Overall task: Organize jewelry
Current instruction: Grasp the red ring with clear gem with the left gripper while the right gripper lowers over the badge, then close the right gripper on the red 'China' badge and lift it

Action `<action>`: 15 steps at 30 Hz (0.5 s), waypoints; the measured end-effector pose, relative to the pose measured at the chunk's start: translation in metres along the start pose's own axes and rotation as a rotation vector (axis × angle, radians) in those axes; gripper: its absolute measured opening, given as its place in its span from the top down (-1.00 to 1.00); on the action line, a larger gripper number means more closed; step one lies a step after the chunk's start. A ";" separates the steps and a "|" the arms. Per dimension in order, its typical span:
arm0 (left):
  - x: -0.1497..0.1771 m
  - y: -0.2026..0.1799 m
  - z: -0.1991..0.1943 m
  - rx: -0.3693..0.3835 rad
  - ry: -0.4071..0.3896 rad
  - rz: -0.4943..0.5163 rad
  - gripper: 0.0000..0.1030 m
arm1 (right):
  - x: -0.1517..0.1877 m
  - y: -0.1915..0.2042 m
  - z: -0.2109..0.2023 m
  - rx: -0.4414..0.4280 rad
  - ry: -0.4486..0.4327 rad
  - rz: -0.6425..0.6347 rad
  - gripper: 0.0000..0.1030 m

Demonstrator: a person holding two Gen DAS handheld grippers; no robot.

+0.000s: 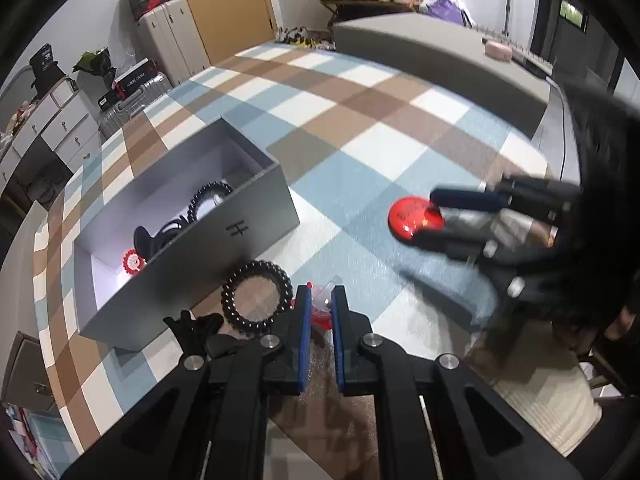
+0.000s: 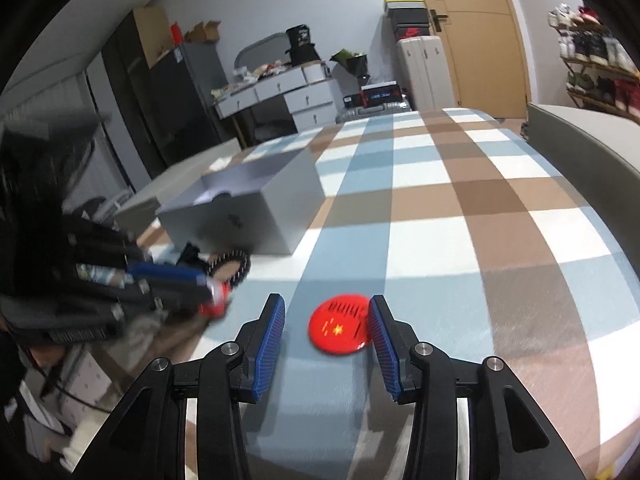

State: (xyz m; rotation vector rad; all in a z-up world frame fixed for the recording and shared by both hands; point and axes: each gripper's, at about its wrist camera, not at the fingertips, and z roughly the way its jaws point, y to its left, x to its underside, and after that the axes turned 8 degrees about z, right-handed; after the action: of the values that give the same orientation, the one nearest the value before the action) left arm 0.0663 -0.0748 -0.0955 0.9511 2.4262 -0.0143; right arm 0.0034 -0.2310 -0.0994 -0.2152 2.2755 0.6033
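A grey open box (image 1: 224, 236) sits on the checked tablecloth and holds a black beaded bracelet (image 1: 210, 198), black hair pieces and a small red ornament (image 1: 132, 261). Another black beaded bracelet (image 1: 256, 296) and a black clip (image 1: 196, 326) lie in front of it. My left gripper (image 1: 320, 300) is shut on a small red and clear ornament (image 1: 320, 314). My right gripper (image 2: 326, 322) is open, its jaws on either side of a round red badge (image 2: 340, 330) lying on the cloth. The badge (image 1: 414, 218) and the right gripper (image 1: 436, 216) also show in the left wrist view.
The box (image 2: 240, 208) stands left of the badge in the right wrist view, with the left gripper (image 2: 216, 294) beside the bracelet (image 2: 230, 266). A grey padded headboard (image 1: 440, 52) lies beyond. The cloth's near edge (image 1: 400, 360) runs under my left gripper.
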 end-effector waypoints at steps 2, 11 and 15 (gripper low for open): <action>-0.001 0.002 -0.003 0.006 -0.011 -0.014 0.90 | 0.004 0.006 0.003 0.038 0.004 -0.039 0.16; 0.004 0.008 -0.021 -0.012 -0.071 -0.057 0.90 | 0.008 0.019 0.012 0.130 0.003 -0.120 0.16; 0.008 0.013 -0.033 -0.034 -0.105 -0.079 0.90 | 0.005 0.021 0.018 0.150 0.011 -0.146 0.21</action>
State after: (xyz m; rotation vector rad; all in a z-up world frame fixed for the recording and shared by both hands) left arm 0.0543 -0.0536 -0.0687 0.8189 2.3583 -0.0493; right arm 0.0049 -0.2033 -0.1062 -0.3083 2.2798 0.3544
